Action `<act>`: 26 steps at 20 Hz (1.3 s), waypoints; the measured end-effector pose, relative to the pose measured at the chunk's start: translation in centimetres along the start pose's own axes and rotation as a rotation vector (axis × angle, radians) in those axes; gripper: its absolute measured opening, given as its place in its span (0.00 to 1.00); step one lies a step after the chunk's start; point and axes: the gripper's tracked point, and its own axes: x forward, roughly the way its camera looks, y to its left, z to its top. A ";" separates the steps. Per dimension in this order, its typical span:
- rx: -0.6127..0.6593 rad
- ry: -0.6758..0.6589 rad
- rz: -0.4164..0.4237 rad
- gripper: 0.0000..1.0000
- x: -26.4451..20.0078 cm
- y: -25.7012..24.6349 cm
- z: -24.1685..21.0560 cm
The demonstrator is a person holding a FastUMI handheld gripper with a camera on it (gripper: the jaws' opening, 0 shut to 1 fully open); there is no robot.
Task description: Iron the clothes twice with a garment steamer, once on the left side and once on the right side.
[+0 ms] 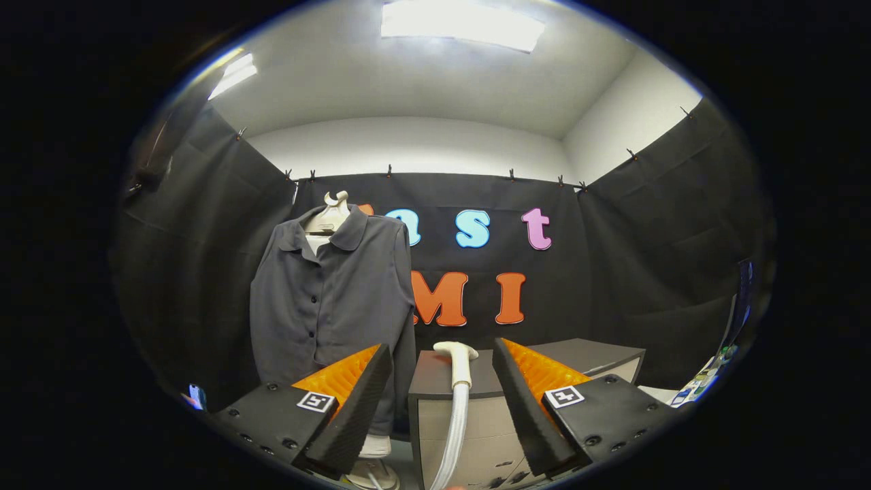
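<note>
Hovering level and pointing forward, the gripper (442, 401) is keeping its fingers spread apart, holding nothing. Between them, just beyond, the garment steamer head (457, 361) is resting on a cabinet (476, 388), hose (452, 429) trailing down. Far left, the grey shirt (333, 306) is hanging on a stand.

Gripper (442, 408), lower middle of frame: two wedge-shaped fingers with ribbed inner pads (343, 378), each on a flat mount with round screws and a square black-and-white marker tag; jaws spread wide.
</note>
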 end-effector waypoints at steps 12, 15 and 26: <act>-0.005 0.001 0.004 0.96 0.6 0.4 -0.1; -0.008 0.002 0.004 0.96 0.8 0.5 -0.1; -0.007 0.007 0.007 0.96 1.2 0.8 -0.5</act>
